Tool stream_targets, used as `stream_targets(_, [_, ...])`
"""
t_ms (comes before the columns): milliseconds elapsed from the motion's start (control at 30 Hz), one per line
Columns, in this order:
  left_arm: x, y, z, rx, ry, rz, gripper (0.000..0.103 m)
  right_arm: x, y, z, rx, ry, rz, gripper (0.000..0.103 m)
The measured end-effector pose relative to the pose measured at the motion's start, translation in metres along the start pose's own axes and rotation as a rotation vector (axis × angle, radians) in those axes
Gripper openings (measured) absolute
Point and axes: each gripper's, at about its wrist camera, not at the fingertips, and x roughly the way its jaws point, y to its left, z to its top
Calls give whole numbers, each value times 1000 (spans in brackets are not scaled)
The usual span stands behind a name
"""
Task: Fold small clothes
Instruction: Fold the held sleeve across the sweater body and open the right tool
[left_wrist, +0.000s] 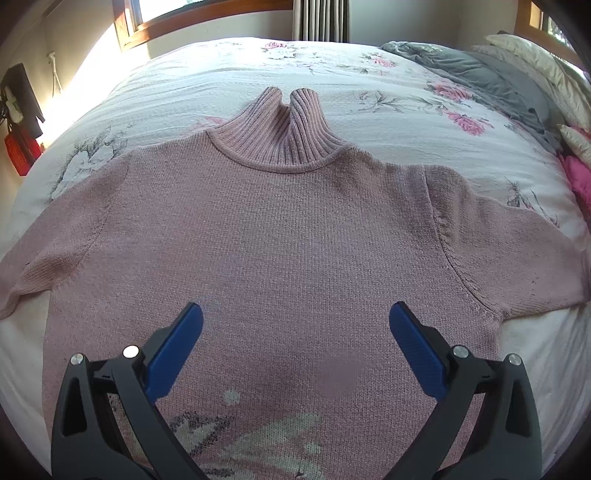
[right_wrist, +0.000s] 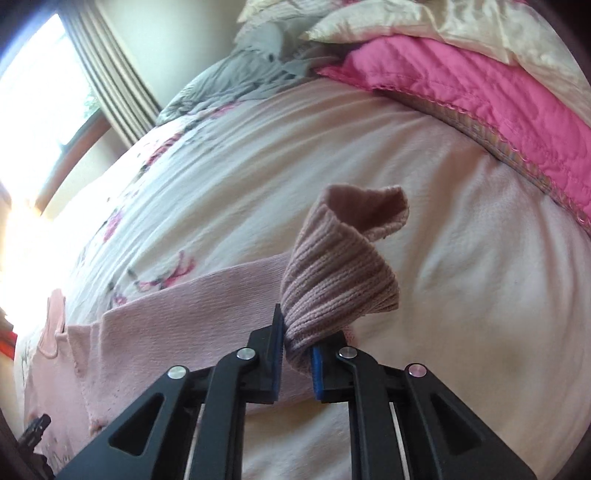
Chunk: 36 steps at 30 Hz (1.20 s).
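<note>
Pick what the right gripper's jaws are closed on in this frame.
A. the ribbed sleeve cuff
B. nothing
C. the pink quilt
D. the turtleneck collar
A: the right gripper has the ribbed cuff of the sweater pinched between its jaws and lifted off the bed, while the collar lies flat, untouched.

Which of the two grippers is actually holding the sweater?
The right gripper: it pinches the pink sweater's ribbed sleeve cuff. The left gripper hovers open over the sweater's chest.
</note>
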Motion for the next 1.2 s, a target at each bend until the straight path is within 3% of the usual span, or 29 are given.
stream_targets(333, [-7, -9, 2, -25, 38, -129, 100, 10, 129, -63, -241, 63, 224, 12])
stream_targets(500, [-10, -29, 6, -24, 63, -228, 100, 22, 169, -104, -392, 108, 184, 17])
stream_targets(633, [-11, -55, 7, 2, 71, -289, 100, 10, 172, -124, -431, 123, 238, 36])
stream_targets(700, [-9, -71, 8, 23, 79, -320, 100, 0, 168, -135, -450, 146, 286, 38])
stream_targets(833, [4, -105, 6, 50, 144, -405, 100, -24, 150, -155, -489, 129, 264, 37])
stream_targets(1000, [27, -143, 1, 54, 240, -467, 99, -43, 118, -168, -425, 121, 246, 38])
stream_targets(1200, [50, -187, 7, 57, 300, -501, 96, -55, 90, -180, -393, 94, 196, 38])
